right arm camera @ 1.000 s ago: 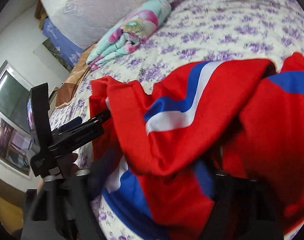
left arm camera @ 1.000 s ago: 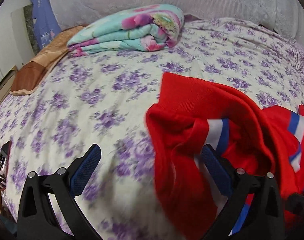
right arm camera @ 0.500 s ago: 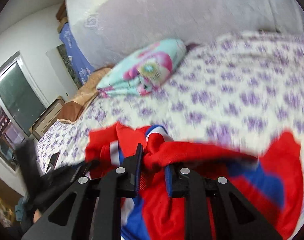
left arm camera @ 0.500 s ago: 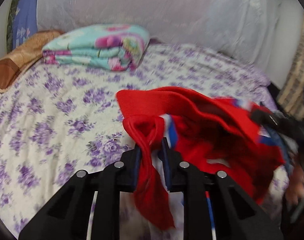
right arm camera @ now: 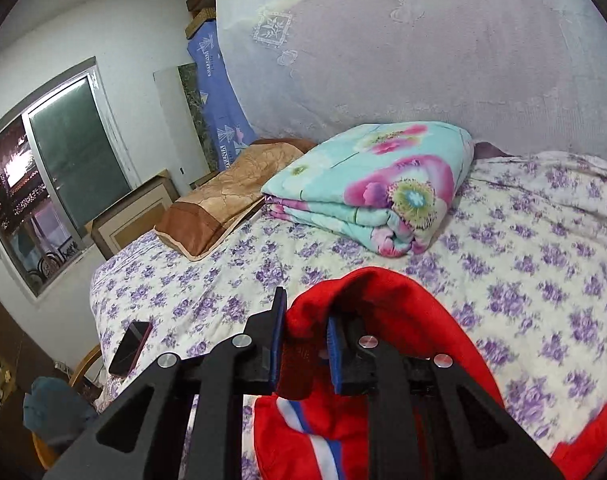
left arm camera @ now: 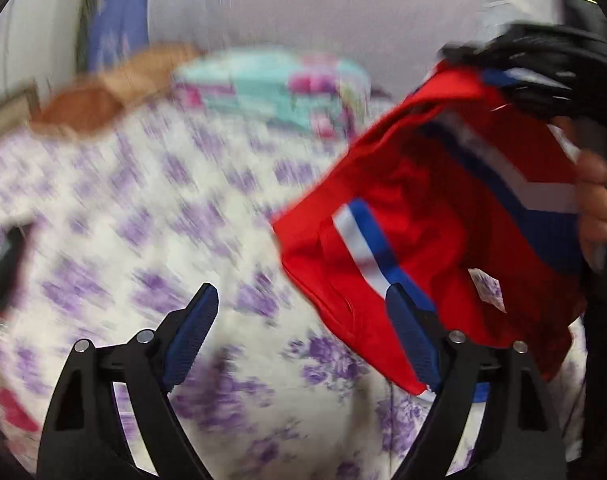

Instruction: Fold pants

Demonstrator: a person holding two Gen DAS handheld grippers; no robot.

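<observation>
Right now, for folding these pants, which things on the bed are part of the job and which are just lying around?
Part of the job:
- red pants, clamped in the right tongs
- left tongs, open, with nothing between them

Just lying about:
- folded floral quilt
- brown pillow
- phone near the bed's edge
</observation>
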